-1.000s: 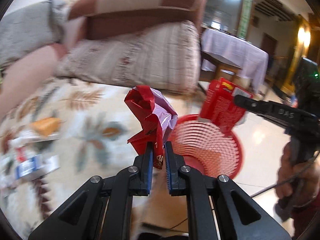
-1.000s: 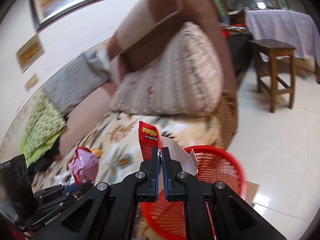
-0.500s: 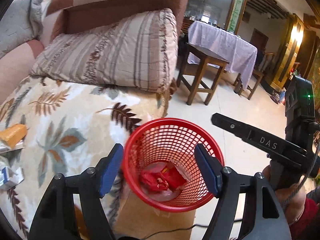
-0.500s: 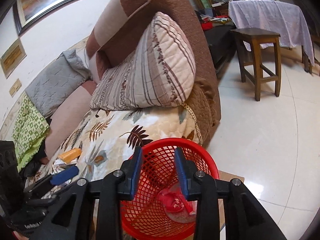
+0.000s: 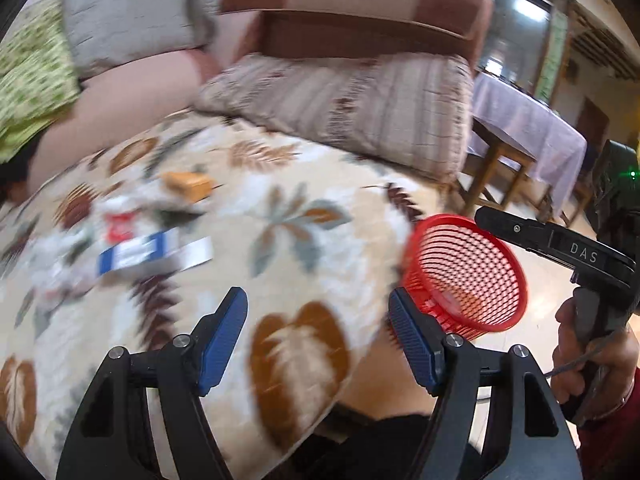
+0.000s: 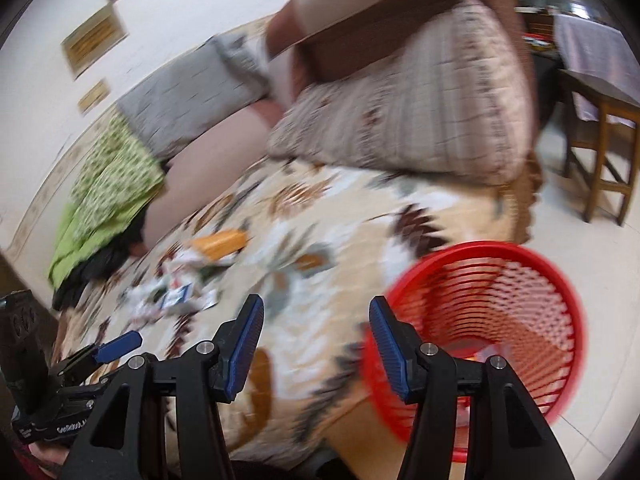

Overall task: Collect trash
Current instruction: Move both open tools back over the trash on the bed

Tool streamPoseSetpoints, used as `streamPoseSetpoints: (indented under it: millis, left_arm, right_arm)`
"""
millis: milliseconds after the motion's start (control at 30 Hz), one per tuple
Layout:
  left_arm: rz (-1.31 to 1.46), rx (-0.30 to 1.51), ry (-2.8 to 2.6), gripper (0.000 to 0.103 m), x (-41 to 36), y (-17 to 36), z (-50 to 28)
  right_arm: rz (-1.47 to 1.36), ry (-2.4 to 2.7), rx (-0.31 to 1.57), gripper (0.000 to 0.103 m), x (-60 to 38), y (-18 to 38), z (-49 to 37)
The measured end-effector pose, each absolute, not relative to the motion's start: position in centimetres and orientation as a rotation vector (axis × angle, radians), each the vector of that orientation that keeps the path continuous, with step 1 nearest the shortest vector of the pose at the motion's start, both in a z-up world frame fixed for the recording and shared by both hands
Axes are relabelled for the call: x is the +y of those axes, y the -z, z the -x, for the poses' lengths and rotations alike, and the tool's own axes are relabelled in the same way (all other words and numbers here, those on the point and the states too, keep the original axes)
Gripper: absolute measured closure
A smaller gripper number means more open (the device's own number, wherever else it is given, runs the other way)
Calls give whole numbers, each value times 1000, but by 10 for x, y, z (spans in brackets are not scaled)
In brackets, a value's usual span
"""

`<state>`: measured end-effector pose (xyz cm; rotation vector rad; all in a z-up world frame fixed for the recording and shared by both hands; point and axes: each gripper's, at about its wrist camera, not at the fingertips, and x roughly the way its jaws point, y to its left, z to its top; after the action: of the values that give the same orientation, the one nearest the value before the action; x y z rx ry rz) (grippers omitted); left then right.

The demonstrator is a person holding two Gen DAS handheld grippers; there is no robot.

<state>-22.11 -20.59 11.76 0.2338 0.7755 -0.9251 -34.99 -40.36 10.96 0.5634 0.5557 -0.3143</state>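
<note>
A red mesh basket [image 5: 468,276] [image 6: 492,316] stands on the floor beside the sofa's front corner. Both views are motion-blurred. My left gripper [image 5: 318,334] is open and empty above the leaf-patterned sofa cover [image 5: 304,216], with the basket to its right. My right gripper [image 6: 316,338] is also open and empty, over the cover's edge just left of the basket. Loose trash lies on the cover farther left: a blue-and-white wrapper [image 5: 152,254] [image 6: 178,298], a red-and-white packet [image 5: 120,226] and an orange packet [image 5: 188,184] [image 6: 218,242].
A striped cushion [image 5: 360,108] [image 6: 420,112] leans on the brown sofa arm. Grey and green cushions [image 6: 116,188] lie farther back. A wooden stool [image 6: 600,140] and a cloth-covered table [image 5: 528,128] stand on the tiled floor to the right. A hand [image 5: 592,356] holds the other gripper.
A second ago both grippers were shut on red wrappers over the basket. They opened, the wrappers dropped into it, and both grippers have now swung left toward the sofa cover.
</note>
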Motion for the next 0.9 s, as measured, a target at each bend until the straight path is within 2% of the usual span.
streamPoseSetpoints:
  millis: [300,400,467,567,900]
  left_arm:
    - [-70,763,694,31,-84,-127,171]
    - [5,769,616,31,-46,-130,151]
    - [45,767,583,31,-28,-132,141]
    - [70,773,541,31,-5,-131,125]
    - [61,812,477,31,13,-110,51]
  right_arm:
    - [-430,130,667,40,-332,-127,272]
    - [-393,75,691,35,-313,-141,244]
    - [-394,35,699,28,-305,-148,225]
    - [-416,-13,722,25,-296,-149,186]
    - [-575,-34,846,23,-314,-62,45]
